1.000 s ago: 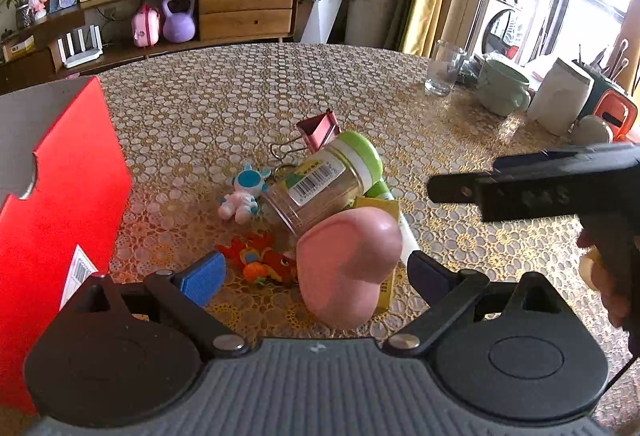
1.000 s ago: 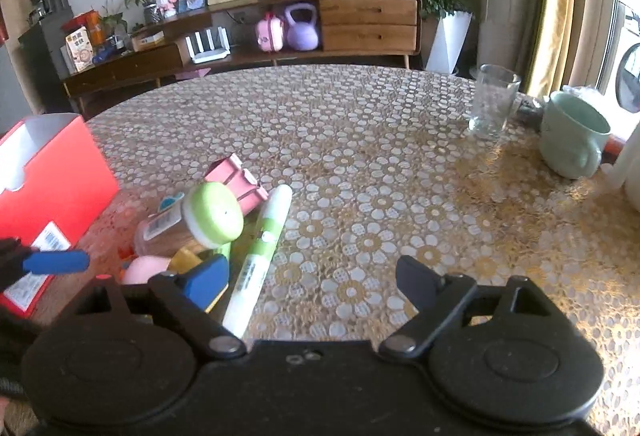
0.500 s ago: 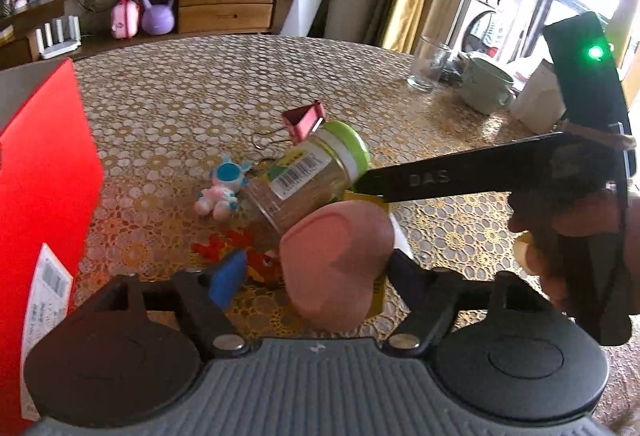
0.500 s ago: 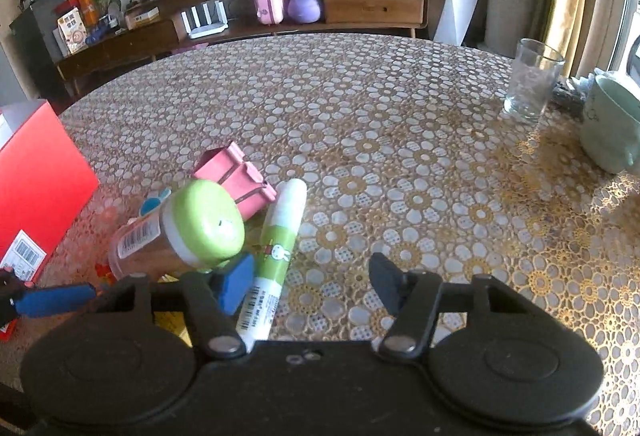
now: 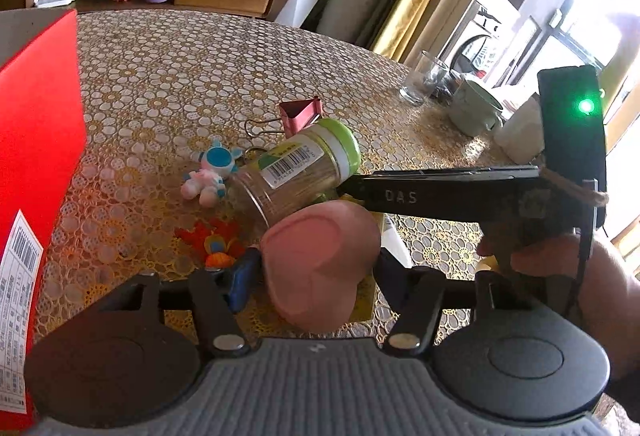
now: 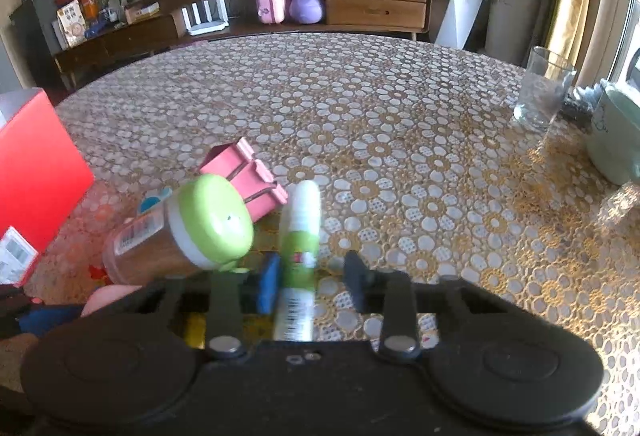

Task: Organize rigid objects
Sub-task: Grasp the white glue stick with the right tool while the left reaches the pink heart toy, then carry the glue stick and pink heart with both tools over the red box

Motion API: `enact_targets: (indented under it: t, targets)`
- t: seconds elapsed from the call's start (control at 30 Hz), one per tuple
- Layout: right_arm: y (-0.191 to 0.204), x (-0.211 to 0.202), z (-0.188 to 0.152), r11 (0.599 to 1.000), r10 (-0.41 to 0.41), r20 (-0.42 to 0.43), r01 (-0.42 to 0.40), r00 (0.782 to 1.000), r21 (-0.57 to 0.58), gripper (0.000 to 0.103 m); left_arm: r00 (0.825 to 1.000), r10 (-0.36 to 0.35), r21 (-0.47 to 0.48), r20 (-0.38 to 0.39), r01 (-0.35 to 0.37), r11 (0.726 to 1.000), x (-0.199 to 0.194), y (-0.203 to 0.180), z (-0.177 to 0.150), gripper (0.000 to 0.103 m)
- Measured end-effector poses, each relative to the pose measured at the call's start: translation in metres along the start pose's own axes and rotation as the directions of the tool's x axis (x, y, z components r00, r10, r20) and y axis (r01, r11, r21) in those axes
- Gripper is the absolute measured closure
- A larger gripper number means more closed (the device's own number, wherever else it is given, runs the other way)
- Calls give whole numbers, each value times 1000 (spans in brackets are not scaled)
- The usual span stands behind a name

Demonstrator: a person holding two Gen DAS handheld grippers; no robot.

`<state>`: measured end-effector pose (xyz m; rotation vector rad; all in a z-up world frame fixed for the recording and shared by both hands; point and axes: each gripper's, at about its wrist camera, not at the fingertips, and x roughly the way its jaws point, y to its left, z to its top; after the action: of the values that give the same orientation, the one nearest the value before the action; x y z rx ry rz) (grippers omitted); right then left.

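Note:
My left gripper [image 5: 316, 270] has its two fingers pressed against the sides of a pink heart-shaped object [image 5: 320, 260] that lies on the table. My right gripper [image 6: 312, 282] straddles a white-and-green tube [image 6: 300, 236]; the blue pad touches its left side and a small gap stays on the right. A clear jar with a green lid [image 5: 296, 167] lies on its side just beyond, also in the right wrist view [image 6: 192, 232]. A pink binder clip [image 5: 300, 113], a blue-and-white toy figure [image 5: 212, 171] and an orange toy [image 5: 216, 244] lie around it.
A red box [image 5: 40, 139] stands at the left. A drinking glass [image 6: 540, 91], a pale green mug [image 6: 616, 139] and a white container [image 5: 520, 131] sit at the right side of the patterned round table [image 6: 360, 95]. A yellow item lies under the pink object.
Both grippers moved forward and narrowed. The left fingers closed onto the pink heart-shaped object. The right gripper shifted left until the tube lay between its fingers.

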<state>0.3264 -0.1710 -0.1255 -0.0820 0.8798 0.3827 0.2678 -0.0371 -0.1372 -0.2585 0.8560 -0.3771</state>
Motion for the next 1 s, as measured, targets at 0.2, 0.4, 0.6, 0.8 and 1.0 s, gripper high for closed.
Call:
enact_targets:
  t: [0.2,0.4,0.6,0.8,1.0]
  targets:
    - [-3,-10,-7,1000,-16,25,16,1000,20,86,1000,22,-9,16,-22,1000,-6,1,1,42]
    - [-10,-35,-17,999,-12,45,10,999,31,86,999,28,-8,24,-28,1000,-19,0,-1,42]
    - [-9,-66,-28,999,-4,47,3,999,36,86,999,45,5,30,-45,999,-35,-8,-3,42]
    - [-2,-101,-30,999,2,56,-4,998,38,86,997,69,41,35,-70,997,-56,-19,-5,42]
    - [21,-134,-30,1000,23,77,-23,997,8,86,996,72,63,50,-75,995,-85,-27,-4,42]
